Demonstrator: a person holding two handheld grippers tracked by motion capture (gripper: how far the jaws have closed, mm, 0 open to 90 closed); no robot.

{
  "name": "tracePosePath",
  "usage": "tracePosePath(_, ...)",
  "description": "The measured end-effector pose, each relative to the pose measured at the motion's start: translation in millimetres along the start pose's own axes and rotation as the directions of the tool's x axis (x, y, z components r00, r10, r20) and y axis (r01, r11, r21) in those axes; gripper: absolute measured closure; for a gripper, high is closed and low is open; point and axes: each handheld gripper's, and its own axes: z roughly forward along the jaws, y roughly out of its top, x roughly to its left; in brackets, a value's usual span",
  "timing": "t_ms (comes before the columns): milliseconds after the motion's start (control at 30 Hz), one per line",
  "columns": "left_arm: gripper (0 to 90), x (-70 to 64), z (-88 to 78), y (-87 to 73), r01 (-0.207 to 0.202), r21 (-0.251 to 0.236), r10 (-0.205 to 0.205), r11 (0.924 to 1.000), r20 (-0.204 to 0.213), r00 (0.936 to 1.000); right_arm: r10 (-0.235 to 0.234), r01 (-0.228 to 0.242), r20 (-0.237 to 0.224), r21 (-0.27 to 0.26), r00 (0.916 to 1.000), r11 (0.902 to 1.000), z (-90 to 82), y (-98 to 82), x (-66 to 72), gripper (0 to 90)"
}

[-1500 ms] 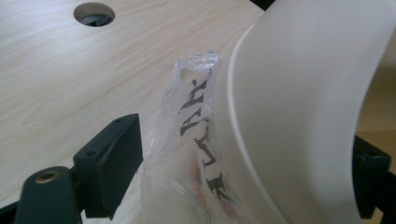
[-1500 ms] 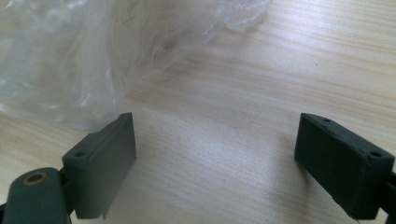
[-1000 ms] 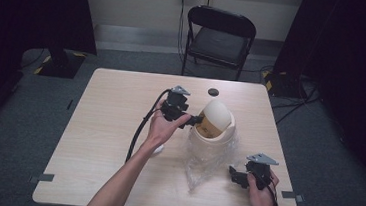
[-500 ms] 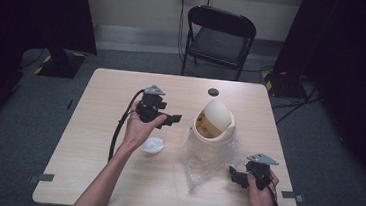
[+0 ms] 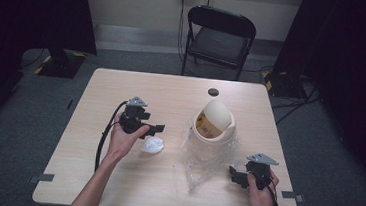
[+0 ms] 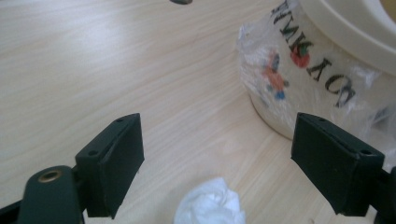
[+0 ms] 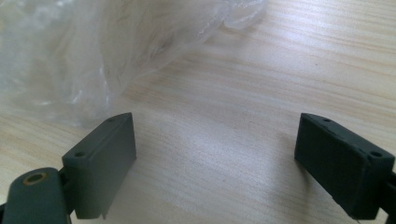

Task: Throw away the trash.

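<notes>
A cream bin with a tilted swing lid stands right of the table's middle, wrapped in a clear plastic bag that spreads toward the front edge. In the left gripper view the bin shows printed letters on the bag. A crumpled white paper ball lies left of the bin. My left gripper hovers open just above and behind the ball, nothing between its jaws. My right gripper is open near the front right edge, low over the wood, beside the bag's edge.
A small black round cap lies on the table behind the bin. A black folding chair stands beyond the far edge. Cables trail from both grippers toward the front.
My left gripper has pulled away from the bin's lid, leftward and toward the near side, and now sits over the paper ball. The right gripper has stayed put.
</notes>
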Motion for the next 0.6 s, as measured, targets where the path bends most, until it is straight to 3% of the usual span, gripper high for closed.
tracePosePath(33, 16.8, 0.1, -1.0, -5.1, -0.031, 0.025, 0.032, 0.9992, -0.035, 0.9989, -0.001, 0.001, 0.000, 0.000, 1.0000, 1.0000, 0.0, 0.0, -0.1, 11.9)
tracePosePath(100, 16.8, -0.1, -1.1, -7.1, -0.032, 0.034, 0.033, 0.9989, -0.036, 0.9988, 0.000, 0.000, 0.000, 0.000, 1.0000, 1.0000, 0.0, 0.0, 0.0, 11.8)
tracePosePath(167, 16.8, 0.4, -0.1, -17.4, -0.006, 0.037, 0.005, 0.9993, 0.010, 0.9999, -0.002, 0.002, 0.000, 0.000, 1.0000, 1.0000, 0.0, 0.0, -0.1, 11.8)
tracePosePath(267, 16.6, -1.6, 4.1, -24.9, -0.022, 0.058, 0.019, 0.9981, 0.041, 0.9990, -0.003, 0.003, -0.001, 0.001, 1.0000, 1.0000, -0.1, -0.1, -0.1, 11.8)
tracePosePath(333, 16.6, -6.4, 11.0, -34.1, -0.071, 0.119, 0.068, 0.9904, 0.024, 0.9974, -0.004, 0.004, -0.001, 0.000, 1.0000, 1.0000, -0.1, -0.1, -0.2, 11.9)
tracePosePath(467, 16.6, -9.1, 14.4, -41.5, -0.076, 0.127, 0.072, 0.9890, 0.038, 0.9967, -0.004, 0.004, -0.002, 0.000, 1.0000, 1.0000, -0.1, 0.0, -0.1, 11.9)
tracePosePath(533, 17.1, -10.0, 19.0, -47.5, -0.093, 0.161, 0.093, 0.9826, 0.007, 0.9956, -0.003, 0.003, -0.001, 0.000, 1.0000, 1.0000, -0.1, 0.0, -0.1, 11.9)
tracePosePath(600, 19.5, -8.5, 19.1, -49.7, -0.079, 0.165, 0.080, 0.9831, -0.003, 0.9968, -0.004, 0.004, -0.001, 0.000, 1.0000, 1.0000, -0.1, -0.1, -0.2, 11.9)
